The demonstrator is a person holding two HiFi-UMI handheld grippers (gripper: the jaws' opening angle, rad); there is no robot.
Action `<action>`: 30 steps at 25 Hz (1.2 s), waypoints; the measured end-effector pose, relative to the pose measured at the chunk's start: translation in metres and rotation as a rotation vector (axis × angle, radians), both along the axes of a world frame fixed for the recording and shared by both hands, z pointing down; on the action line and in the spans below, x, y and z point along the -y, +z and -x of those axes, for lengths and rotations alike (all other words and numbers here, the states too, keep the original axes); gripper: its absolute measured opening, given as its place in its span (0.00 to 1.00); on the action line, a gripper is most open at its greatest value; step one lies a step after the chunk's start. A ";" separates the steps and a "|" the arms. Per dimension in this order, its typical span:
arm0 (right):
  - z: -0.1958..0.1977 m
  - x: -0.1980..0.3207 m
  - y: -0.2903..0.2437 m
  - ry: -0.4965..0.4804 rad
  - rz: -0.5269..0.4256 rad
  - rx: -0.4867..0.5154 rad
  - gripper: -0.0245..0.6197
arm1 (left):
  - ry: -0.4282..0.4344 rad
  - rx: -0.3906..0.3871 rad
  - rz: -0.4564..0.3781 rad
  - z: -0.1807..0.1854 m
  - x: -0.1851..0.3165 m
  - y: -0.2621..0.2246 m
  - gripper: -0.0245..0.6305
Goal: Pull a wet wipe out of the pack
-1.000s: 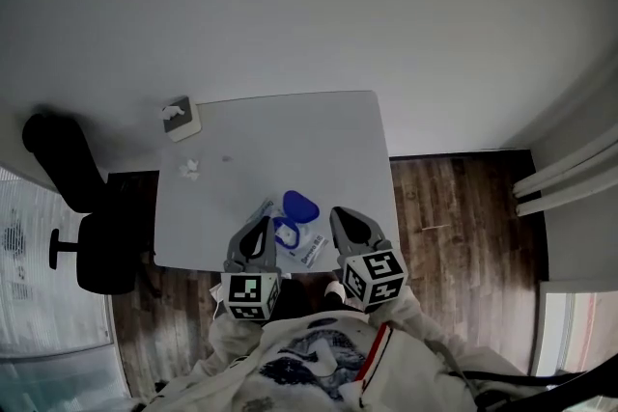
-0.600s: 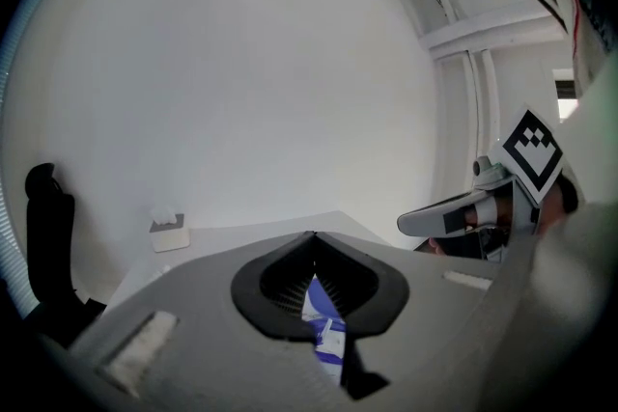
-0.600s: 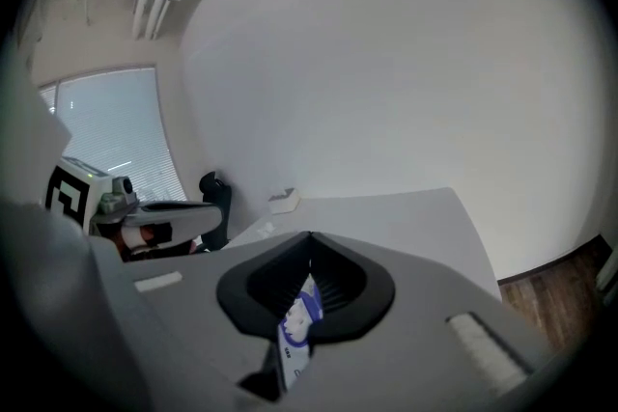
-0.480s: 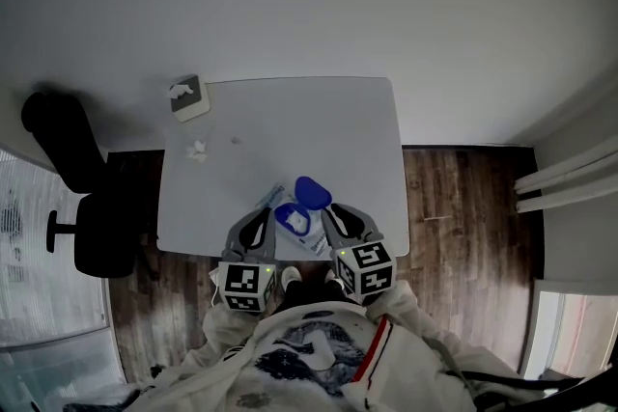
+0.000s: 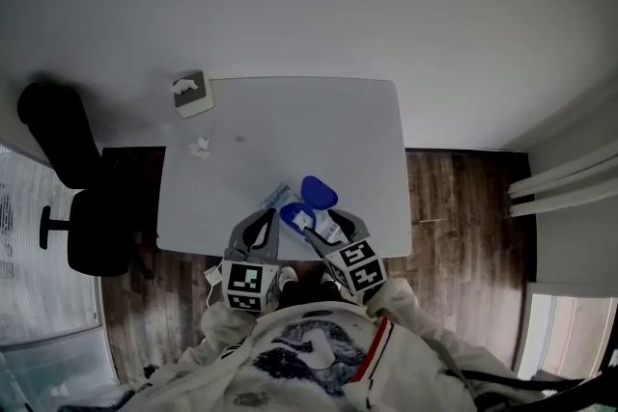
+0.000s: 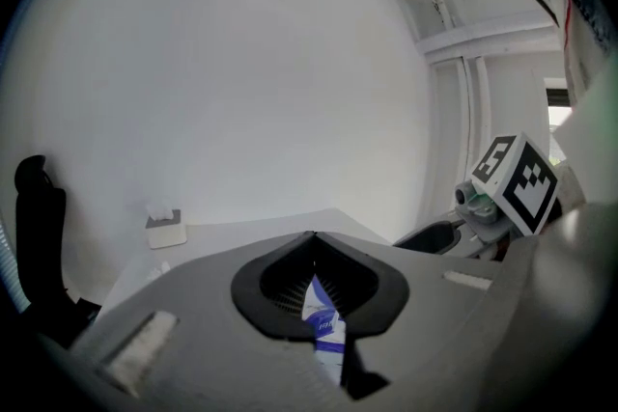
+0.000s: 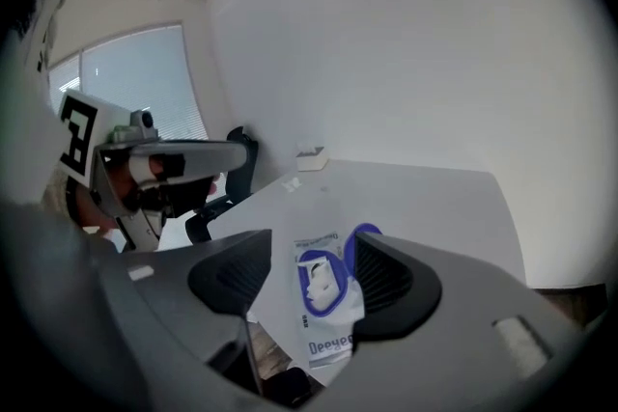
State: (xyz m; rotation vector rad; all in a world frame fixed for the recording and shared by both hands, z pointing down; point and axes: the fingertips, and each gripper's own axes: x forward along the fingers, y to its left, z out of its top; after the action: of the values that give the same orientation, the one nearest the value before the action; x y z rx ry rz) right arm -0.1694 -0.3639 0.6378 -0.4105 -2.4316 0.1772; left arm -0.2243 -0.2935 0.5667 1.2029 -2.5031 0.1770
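The wet wipe pack (image 5: 301, 213) lies at the near edge of the white table (image 5: 290, 130), its blue lid (image 5: 320, 192) flipped open. My left gripper (image 5: 268, 221) is shut on the pack's left end; in the left gripper view a white-and-blue strip of the pack (image 6: 326, 328) shows pinched in the left gripper (image 6: 317, 277). My right gripper (image 5: 324, 225) is over the pack's right side with its jaws opening. In the right gripper view the pack (image 7: 330, 304) and a bit of white wipe (image 7: 319, 281) at its opening lie between the right gripper (image 7: 311, 248) jaws, untouched.
A tissue box (image 5: 193, 95) stands at the table's far left corner, with a crumpled tissue (image 5: 200, 148) near it. A black office chair (image 5: 72, 188) is left of the table. Wooden floor lies to the right and near me.
My right gripper has swung in and down toward the pack's open lid. The left gripper has stayed on the pack's left end.
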 end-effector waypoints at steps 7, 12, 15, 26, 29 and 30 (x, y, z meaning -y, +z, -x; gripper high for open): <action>-0.001 -0.013 0.046 -0.093 -0.047 -0.116 0.54 | -0.021 -0.021 -0.002 0.004 -0.012 0.006 0.05; 0.001 -0.017 0.077 -0.165 -0.098 -0.181 0.57 | -0.048 -0.025 0.004 0.003 -0.019 0.007 0.05; 0.003 -0.022 0.093 -0.208 -0.128 -0.196 0.56 | -0.069 -0.017 0.010 0.004 -0.026 0.005 0.05; 0.013 -0.041 0.120 -0.276 -0.157 -0.243 0.46 | -0.183 -0.015 0.035 0.009 -0.058 0.000 0.05; 0.014 -0.043 0.123 -0.288 -0.155 -0.249 0.45 | -0.212 -0.020 0.043 0.008 -0.065 0.002 0.04; 0.015 -0.043 0.124 -0.292 -0.157 -0.251 0.44 | -0.221 -0.020 0.046 0.008 -0.067 0.002 0.05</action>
State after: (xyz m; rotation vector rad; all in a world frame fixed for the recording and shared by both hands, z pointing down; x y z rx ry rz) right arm -0.1848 -0.3206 0.7621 -0.6250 -2.0946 -0.0844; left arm -0.2326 -0.2260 0.5687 0.8982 -2.5759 0.1630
